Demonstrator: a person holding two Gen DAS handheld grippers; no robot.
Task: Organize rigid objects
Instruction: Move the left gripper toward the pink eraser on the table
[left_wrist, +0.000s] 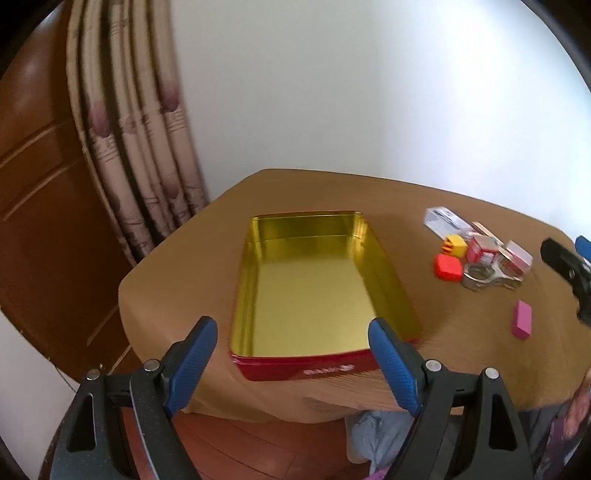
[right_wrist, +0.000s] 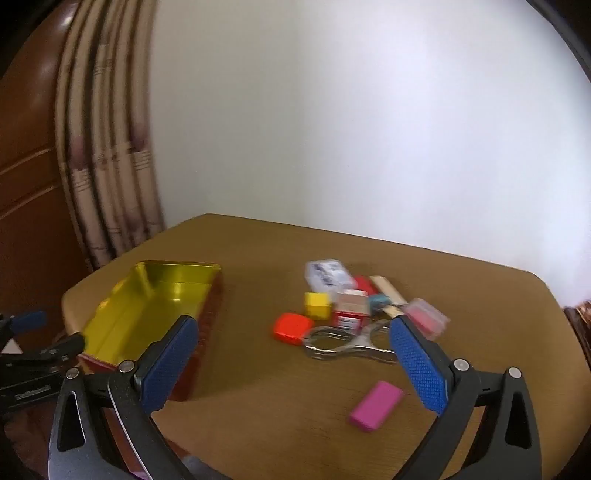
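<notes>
Nearest the person, the left gripper (left_wrist: 291, 354) hangs wide apart over the near short wall of the red metal tin with the gold lining (left_wrist: 314, 295), holding nothing. The right gripper (right_wrist: 291, 365) is also spread wide and empty, to the right of the tin, above the brown table (right_wrist: 258, 424).

By the look of it the sorting has not begun: the tin's gold floor is bare, and every loose piece lies outside it.

To the right of the tin, closest to the person, a pink rectangular block (right_wrist: 376, 405) lies alone. Farther from the person, still right of the tin, sits a tight cluster: a silver metal tool with ring handles (right_wrist: 343, 343), an orange rounded plastic case (right_wrist: 292, 328), a yellow cube (right_wrist: 317, 305), a red-and-white small box (right_wrist: 351, 306), a clear case with a pink inside (right_wrist: 424, 317), a pale wooden stick (right_wrist: 388, 295) and, farthest back, a clear packet with dark print (right_wrist: 325, 275).

All of these look left to move into the tin.
</notes>
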